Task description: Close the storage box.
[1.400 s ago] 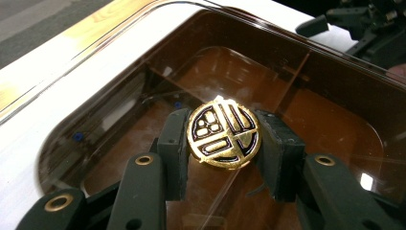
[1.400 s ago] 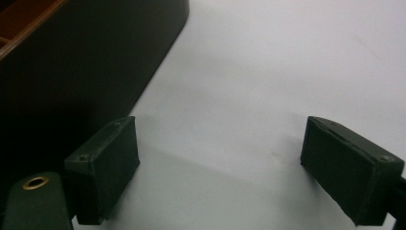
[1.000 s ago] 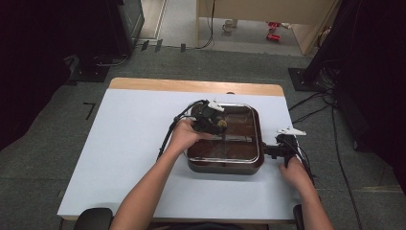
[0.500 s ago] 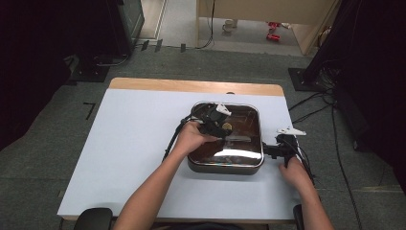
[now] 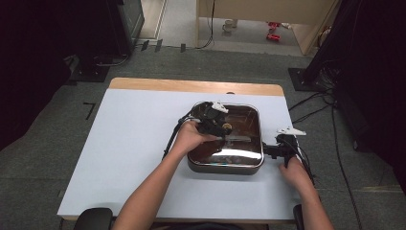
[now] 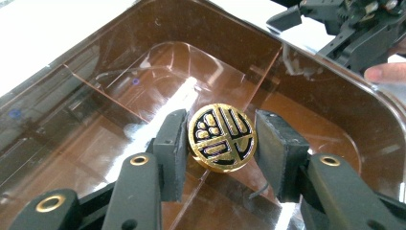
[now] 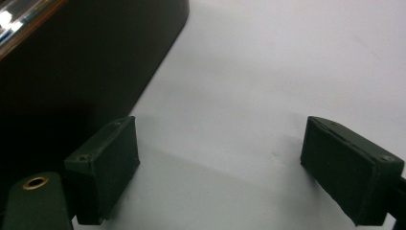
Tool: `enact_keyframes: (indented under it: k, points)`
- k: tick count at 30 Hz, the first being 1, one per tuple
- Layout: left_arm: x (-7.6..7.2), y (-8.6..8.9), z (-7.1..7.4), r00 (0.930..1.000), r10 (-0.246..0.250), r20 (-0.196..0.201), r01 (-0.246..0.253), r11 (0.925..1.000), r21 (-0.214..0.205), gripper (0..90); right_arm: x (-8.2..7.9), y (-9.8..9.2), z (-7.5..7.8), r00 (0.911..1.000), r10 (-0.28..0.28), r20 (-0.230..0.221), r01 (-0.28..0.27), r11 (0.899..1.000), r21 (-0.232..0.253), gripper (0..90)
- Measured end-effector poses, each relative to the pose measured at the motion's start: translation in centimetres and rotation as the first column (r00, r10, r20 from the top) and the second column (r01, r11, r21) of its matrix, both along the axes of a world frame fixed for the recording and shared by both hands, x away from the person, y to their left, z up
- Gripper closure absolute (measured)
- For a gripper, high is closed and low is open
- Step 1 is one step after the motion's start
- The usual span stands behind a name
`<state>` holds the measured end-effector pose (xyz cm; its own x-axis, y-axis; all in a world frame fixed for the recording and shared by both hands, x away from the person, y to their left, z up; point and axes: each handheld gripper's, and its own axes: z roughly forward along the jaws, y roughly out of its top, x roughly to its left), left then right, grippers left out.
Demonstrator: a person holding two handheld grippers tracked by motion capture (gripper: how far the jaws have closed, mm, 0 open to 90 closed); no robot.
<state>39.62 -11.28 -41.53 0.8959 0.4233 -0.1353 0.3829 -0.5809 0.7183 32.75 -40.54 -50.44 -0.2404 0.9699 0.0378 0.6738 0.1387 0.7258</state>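
A dark rectangular box (image 5: 225,167) sits on the white table, covered by a clear brown lid (image 6: 143,62) that has a round gold and black knob (image 6: 221,138) in its middle. My left gripper (image 6: 220,129) reaches over the box (image 5: 218,125) and is shut on that knob, one pad against each side. Its jaws have just been opening slightly, and the knob is still between them. My right gripper (image 7: 220,143) stands open on the table at the box's right side (image 5: 270,149), with nothing between its pads. Its left pad is close to the dark wall.
The white table top (image 5: 134,143) has a wooden strip along its far edge (image 5: 191,86). Cables trail from both grippers. Dark equipment stands on the floor to the left and right of the table.
The left gripper has shifted slightly right over the box with the knob. The glare on the lid has moved towards the front. The right gripper has stayed where it was.
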Motion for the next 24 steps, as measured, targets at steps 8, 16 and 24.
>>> enact_keyframes:
  k: [8,16,24]
  points:
    - [0.05,-0.06,-0.37,1.0000,-0.008,-0.005,0.008,0.9999,0.013,56.7,0.00,0.00,0.00,1.0000,0.000,0.000,0.000,1.000,0.000,12.4]
    - [-0.04,-0.10,-0.44,0.9994,0.011,-0.032,-0.010,0.9998,0.017,59.1,0.00,0.00,0.00,1.0000,0.000,0.000,0.000,1.000,0.000,12.4]
    - [-0.07,-0.13,-0.26,0.9984,0.029,-0.048,-0.028,0.9993,0.024,59.5,0.00,0.00,0.00,1.0000,0.000,0.000,0.000,1.000,0.000,12.4]
